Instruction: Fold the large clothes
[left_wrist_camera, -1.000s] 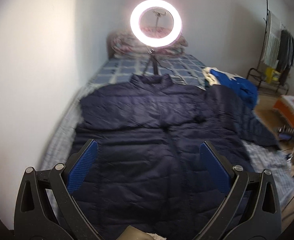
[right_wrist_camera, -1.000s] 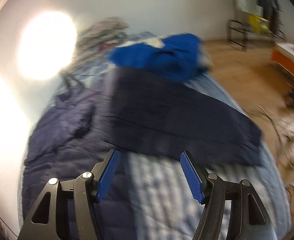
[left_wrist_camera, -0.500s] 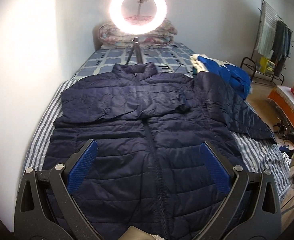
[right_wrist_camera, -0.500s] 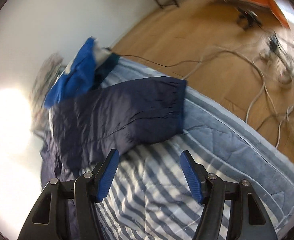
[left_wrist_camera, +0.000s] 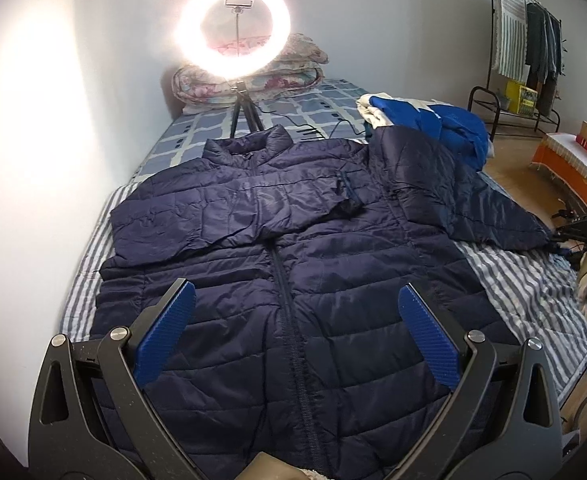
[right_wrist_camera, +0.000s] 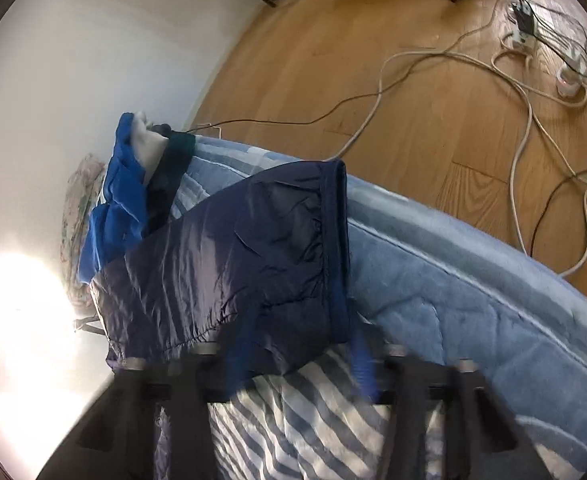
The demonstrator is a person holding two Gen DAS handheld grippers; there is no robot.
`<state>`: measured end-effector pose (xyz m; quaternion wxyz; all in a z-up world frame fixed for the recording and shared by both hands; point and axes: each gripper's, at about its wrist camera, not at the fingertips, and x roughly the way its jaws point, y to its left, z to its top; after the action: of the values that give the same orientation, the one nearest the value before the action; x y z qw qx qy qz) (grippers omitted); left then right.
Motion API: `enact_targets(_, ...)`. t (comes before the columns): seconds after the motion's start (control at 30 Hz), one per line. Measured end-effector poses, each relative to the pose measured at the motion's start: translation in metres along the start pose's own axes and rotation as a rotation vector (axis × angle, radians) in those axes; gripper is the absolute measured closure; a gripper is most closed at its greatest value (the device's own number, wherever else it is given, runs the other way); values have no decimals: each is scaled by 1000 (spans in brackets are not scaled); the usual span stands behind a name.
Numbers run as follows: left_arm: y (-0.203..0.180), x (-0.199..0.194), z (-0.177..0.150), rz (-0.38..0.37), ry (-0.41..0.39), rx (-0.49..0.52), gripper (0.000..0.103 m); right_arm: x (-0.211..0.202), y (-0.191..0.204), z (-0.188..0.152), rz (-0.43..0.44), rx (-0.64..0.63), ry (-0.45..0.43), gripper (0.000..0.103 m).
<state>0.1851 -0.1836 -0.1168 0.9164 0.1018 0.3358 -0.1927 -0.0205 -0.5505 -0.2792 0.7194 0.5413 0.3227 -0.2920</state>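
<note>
A dark navy puffer jacket (left_wrist_camera: 293, 248) lies front up and zipped on the bed, its left sleeve folded across the chest. Its right sleeve (left_wrist_camera: 465, 200) stretches toward the bed's right edge. My left gripper (left_wrist_camera: 293, 340) hovers open over the jacket's lower body with nothing between its blue pads. In the right wrist view the cuff end of that sleeve (right_wrist_camera: 253, 264) lies at the mattress edge. My right gripper (right_wrist_camera: 301, 354) is blurred and its jaws are closing, with the cuff corner between the fingers, which still stand apart.
A lit ring light on a tripod (left_wrist_camera: 235, 28) stands on the bed behind the collar. A blue garment (left_wrist_camera: 449, 128) lies at the far right of the striped bedding (left_wrist_camera: 533, 292). Cables (right_wrist_camera: 525, 92) sprawl over the wooden floor. A clothes rack (left_wrist_camera: 533, 52) stands at the back right.
The right gripper rolled, dropped and came up to the sleeve cuff, and its fingers have drawn closer together. The left gripper shifted over the jacket and stayed open.
</note>
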Motion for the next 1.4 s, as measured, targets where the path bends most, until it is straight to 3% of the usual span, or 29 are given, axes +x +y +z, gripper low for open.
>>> enact_targets(0.1, 14, 1, 1, 9, 4, -28, 0, -11, 25, -3, -84, -126, -76, 94)
enact_targets(0.23, 32, -1, 3, 21, -12, -74, 0, -31, 79, -20, -105, -323, -161, 95)
enact_targets(0.33, 45, -5, 4, 36, -27, -110, 0, -48, 127, -43, -101, -498, -233, 96)
enact_targets(0.47, 70, -13, 6, 61, -51, -179, 0, -61, 191, -94, -19, -728, -272, 96)
enact_targets(0.63, 104, -23, 3, 112, -82, -265, 0, -46, 245, -161, 83, -913, -188, 96)
enact_targets(0.83, 136, -23, -5, 124, -62, -339, 0, 4, 285, -244, 206, -1049, 24, 96)
enact_targets(1.03, 145, -23, -12, 138, -51, -345, 0, 52, 300, -312, 220, -1145, 186, 96)
enact_targets(1.27, 145, -18, -19, 131, -31, -338, 0, 65, 306, -326, 229, -1191, 227, 95)
enact_targets(1.4, 143, -14, -20, 122, -20, -340, 0, 59, 302, -325, 248, -1192, 239, 84)
